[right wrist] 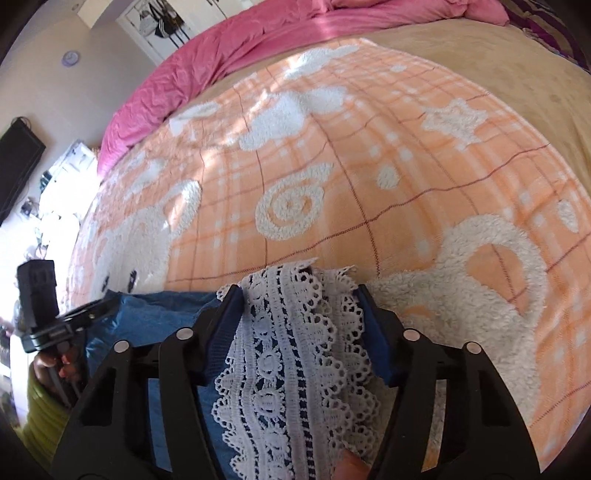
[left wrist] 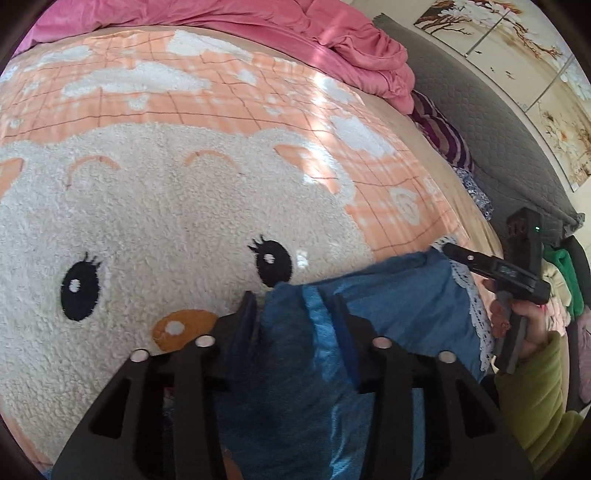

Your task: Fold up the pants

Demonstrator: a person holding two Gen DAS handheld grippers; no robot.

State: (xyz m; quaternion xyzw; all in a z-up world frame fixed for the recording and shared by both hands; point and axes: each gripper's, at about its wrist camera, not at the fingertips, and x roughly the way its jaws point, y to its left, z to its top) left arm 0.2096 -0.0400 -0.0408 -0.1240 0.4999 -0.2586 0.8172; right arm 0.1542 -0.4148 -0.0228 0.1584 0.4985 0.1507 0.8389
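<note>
The blue pants [left wrist: 399, 295] with a white lace hem [right wrist: 288, 350] lie near the front edge of the bed. My left gripper [left wrist: 291, 306] stands with its jaws apart around a bunched fold of the blue fabric. My right gripper [right wrist: 299, 295] stands with its jaws apart around the lace hem, and it shows from outside in the left wrist view [left wrist: 491, 266]. The left gripper shows at the far left of the right wrist view [right wrist: 92, 306], at the blue cloth's other end.
The pants rest on a fluffy orange and white cartoon blanket [left wrist: 184, 184] over a tan sheet [right wrist: 498, 55]. A pink duvet [left wrist: 295, 26] is heaped at the far side. A grey headboard [left wrist: 498, 129] and clothes [left wrist: 561, 273] are at the right.
</note>
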